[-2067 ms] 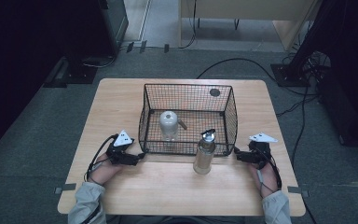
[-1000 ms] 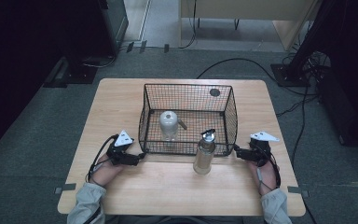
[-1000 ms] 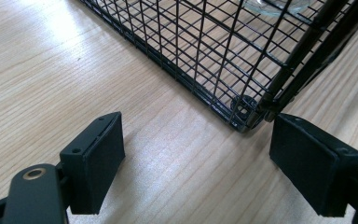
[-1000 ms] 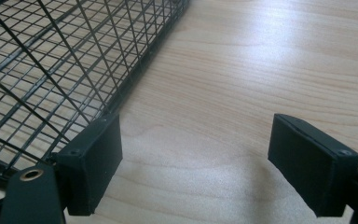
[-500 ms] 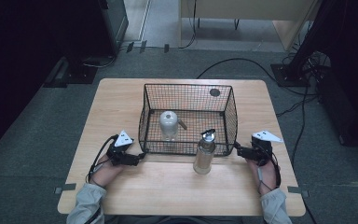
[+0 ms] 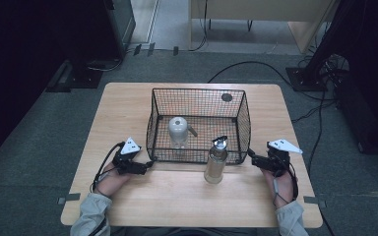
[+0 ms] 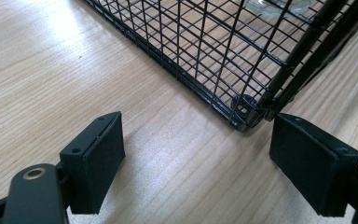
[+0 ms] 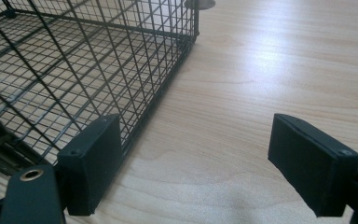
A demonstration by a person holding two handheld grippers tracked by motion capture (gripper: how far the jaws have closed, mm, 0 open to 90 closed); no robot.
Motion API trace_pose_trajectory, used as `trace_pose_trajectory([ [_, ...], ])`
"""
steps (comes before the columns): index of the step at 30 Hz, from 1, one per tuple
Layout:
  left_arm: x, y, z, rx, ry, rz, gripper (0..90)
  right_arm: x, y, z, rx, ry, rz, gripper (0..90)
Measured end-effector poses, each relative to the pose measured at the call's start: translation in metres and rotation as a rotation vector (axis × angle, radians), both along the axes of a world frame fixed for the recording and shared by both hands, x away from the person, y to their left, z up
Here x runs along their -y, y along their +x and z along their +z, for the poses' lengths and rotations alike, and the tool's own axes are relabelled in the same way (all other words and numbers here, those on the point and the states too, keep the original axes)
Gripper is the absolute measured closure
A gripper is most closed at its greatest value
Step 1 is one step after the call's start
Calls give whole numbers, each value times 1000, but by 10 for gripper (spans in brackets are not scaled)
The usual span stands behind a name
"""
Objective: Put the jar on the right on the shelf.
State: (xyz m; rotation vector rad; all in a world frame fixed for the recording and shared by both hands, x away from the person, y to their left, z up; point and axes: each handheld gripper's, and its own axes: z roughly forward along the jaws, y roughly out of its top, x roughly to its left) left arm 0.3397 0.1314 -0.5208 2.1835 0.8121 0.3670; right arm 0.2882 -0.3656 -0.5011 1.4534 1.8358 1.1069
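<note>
From the high view, a black wire basket (image 6: 199, 125) sits near the middle of the wooden counter (image 6: 128, 103), with a clear jar capped by a rounded white lid (image 6: 179, 131) standing inside it toward the left, and a small dark disc (image 6: 227, 97) lying on the counter just beyond the basket's far right corner. A clear bottle with a metal cap (image 6: 216, 161) stands upright on the counter just outside the basket's near wall, right of centre. The left claw (image 6: 147, 165) lies low on the counter at the basket's near left corner, and the right claw (image 6: 252, 158) lies at its near right corner; each is held by a hand coming from the near edge. In the left gripper view, the left claw (image 7: 196, 163) is spread with nothing pinched, its two black pads resting apart over bare wood, and the basket's bottom corner (image 7: 244, 112) lies just ahead, close to the right-hand pad. In the right gripper view, the right claw (image 8: 193, 165) is also spread and empty, its left-hand pad just beside the basket's wire wall (image 8: 135, 60), the other over open counter.
</note>
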Motion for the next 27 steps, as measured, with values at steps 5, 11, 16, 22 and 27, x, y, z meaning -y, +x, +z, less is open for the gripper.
trace_pose_trajectory([
  [5, -3, 1, 0, -11, -18, -8, 181, 0, -4, 3, 12, -3, 3, 173],
  [11, -2, 0, 0, 1, -1, -14, 180, -3, -10, 6, 24, -7, 6, 173],
  [16, -1, 1, 0, 6, 8, -18, 180, -5, -16, 12, 54, -5, 8, 173],
  [22, -1, 1, 0, 7, 10, -16, 180, -7, -22, 17, 85, 11, 7, 173],
  [27, -1, 1, 0, 5, 7, -17, 180, -9, -26, 21, 98, 19, 8, 173],
])
